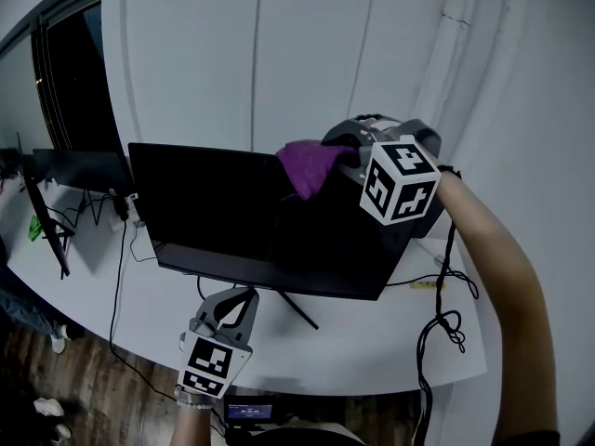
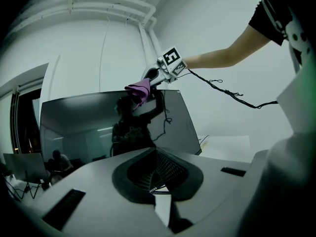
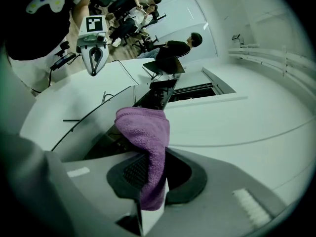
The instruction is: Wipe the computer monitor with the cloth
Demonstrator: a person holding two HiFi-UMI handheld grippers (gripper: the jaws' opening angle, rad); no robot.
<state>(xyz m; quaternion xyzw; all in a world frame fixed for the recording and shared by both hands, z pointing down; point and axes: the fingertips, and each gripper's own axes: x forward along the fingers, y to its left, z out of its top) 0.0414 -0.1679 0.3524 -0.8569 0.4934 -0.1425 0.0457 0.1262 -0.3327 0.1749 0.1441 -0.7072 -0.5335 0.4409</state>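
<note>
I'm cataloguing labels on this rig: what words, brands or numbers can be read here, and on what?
None can be read.
Left tongs: tiny pale print on the pad, too blurred.
Yellow tag: too small.
Marker cube: black-and-white pattern, no words.
</note>
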